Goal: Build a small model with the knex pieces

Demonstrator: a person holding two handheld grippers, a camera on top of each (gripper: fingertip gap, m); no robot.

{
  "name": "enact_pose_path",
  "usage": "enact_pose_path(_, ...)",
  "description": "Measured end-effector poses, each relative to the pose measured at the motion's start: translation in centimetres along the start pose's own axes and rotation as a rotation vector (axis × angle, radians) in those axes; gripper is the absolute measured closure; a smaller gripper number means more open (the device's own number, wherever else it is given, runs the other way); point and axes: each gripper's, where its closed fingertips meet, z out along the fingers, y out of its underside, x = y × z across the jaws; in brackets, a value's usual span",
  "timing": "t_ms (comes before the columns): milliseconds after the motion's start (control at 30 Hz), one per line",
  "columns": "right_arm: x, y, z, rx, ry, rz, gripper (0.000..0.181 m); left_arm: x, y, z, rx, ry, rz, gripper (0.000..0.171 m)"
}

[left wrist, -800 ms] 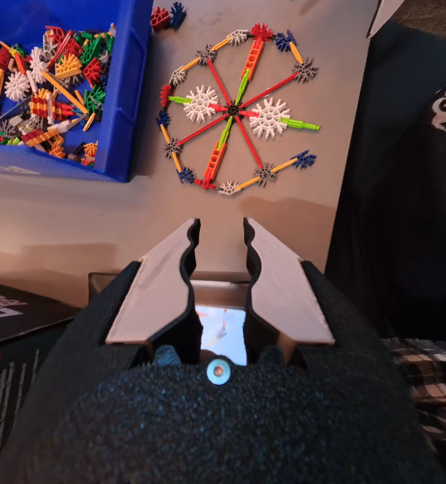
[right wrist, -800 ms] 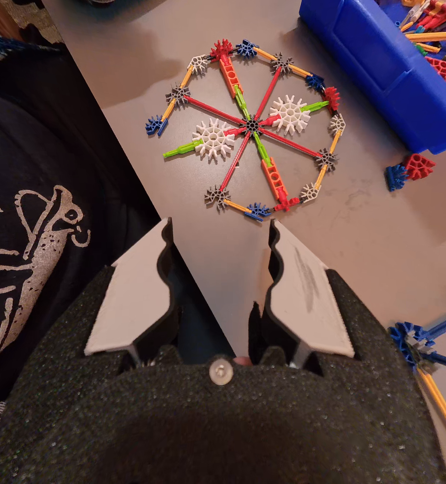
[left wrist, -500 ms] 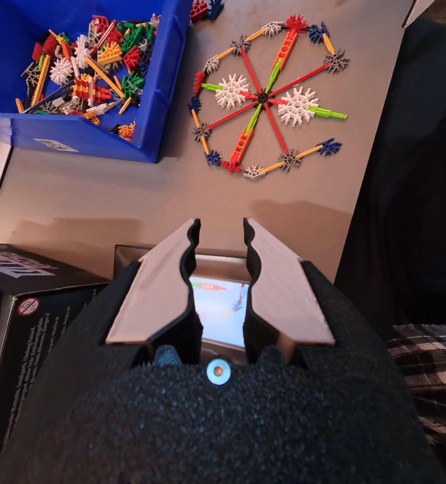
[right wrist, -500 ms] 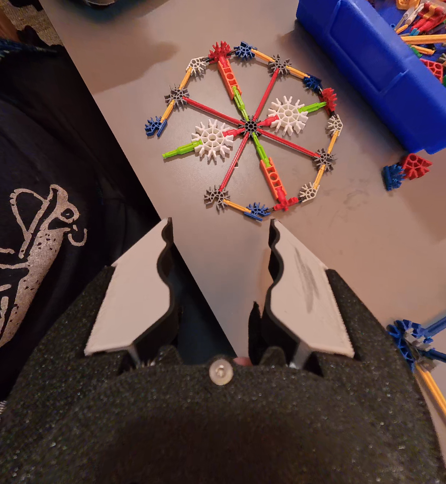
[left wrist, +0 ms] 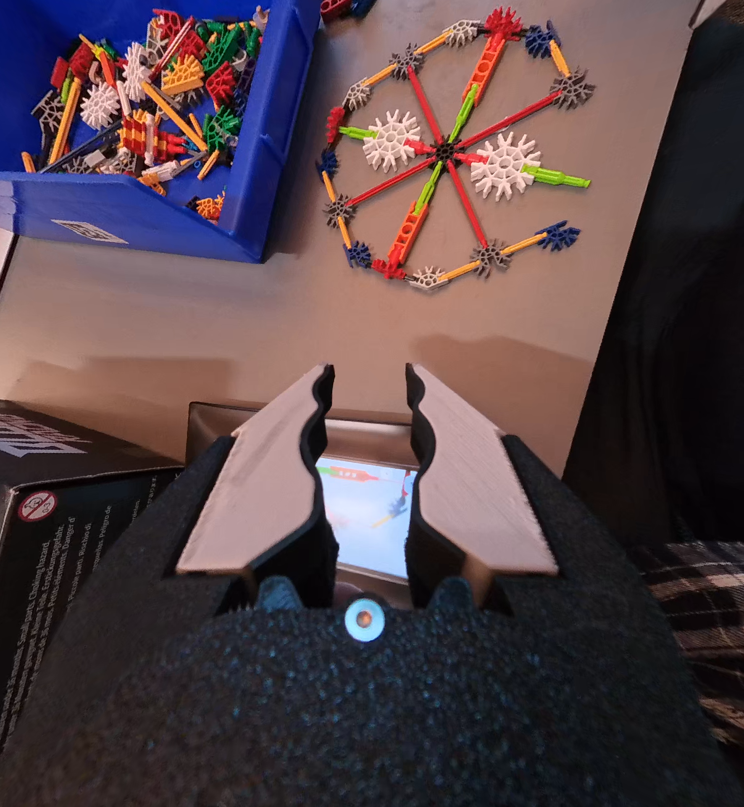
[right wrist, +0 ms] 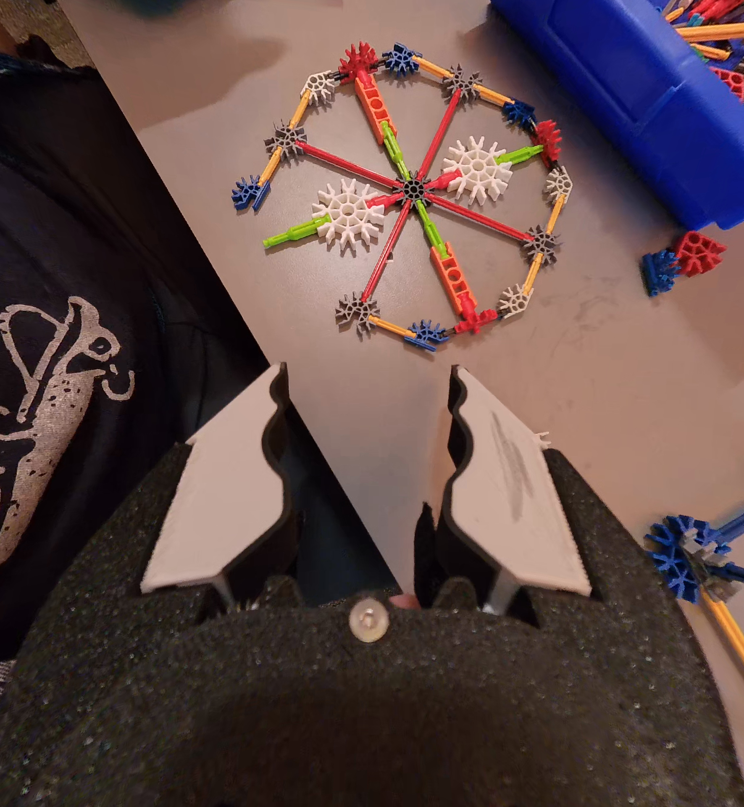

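Tongs: left (left wrist: 370, 371), right (right wrist: 368, 371), both empty | wheel (left wrist: 446, 150): 1 | bin (left wrist: 248, 183): 1

Wheel model (left wrist: 448, 150) right of bin (left wrist: 248, 209)

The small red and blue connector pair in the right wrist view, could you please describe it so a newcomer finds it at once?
Start at the blue bin, then drop just below its near corner onto the grey table. There lies the red and blue connector pair, joined but loose, outside the flat wheel.
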Motion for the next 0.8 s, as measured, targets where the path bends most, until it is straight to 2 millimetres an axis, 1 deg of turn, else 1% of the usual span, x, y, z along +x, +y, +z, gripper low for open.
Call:
enact_pose_path(267, 0.0, 0.3, -0.1, -0.013, 0.009, -0.002, 0.109, 0.6, 0.1, 0.9, -0.007, 0.020, 0.014, 0.139)
enact_pose_path(400, -0.1, 0.5, 0.0, -0.017, 0.008, -0.001, 0.109, 0.2, 0.2, 0.6, -0.006, 0.006, 0.014, 0.139)
enact_pose_path(467, -0.1, 0.5, 0.0, -0.014, 0.007, 0.001, 0.109, -1.0, 0.3, -0.3, 0.003, -0.044, 0.010, 0.140)
enact_pose_path(633, 0.1, 0.3, 0.1, 0.006, -0.001, 0.010, 0.109, -4.4, 0.5, -4.6, 0.074, -0.153, -0.078, 0.138)
enact_pose_path(700, 0.1, 0.2, 0.3, 0.006, -0.003, 0.007, 0.109, -5.2, 0.6, -5.9, 0.103, -0.182, -0.101, 0.136)
enact_pose_path(800, 0.1, -0.2, 0.7, 0.011, -0.010, 0.002, 0.109, -5.6, 0.9, -7.0, 0.143, -0.211, -0.117, 0.137)
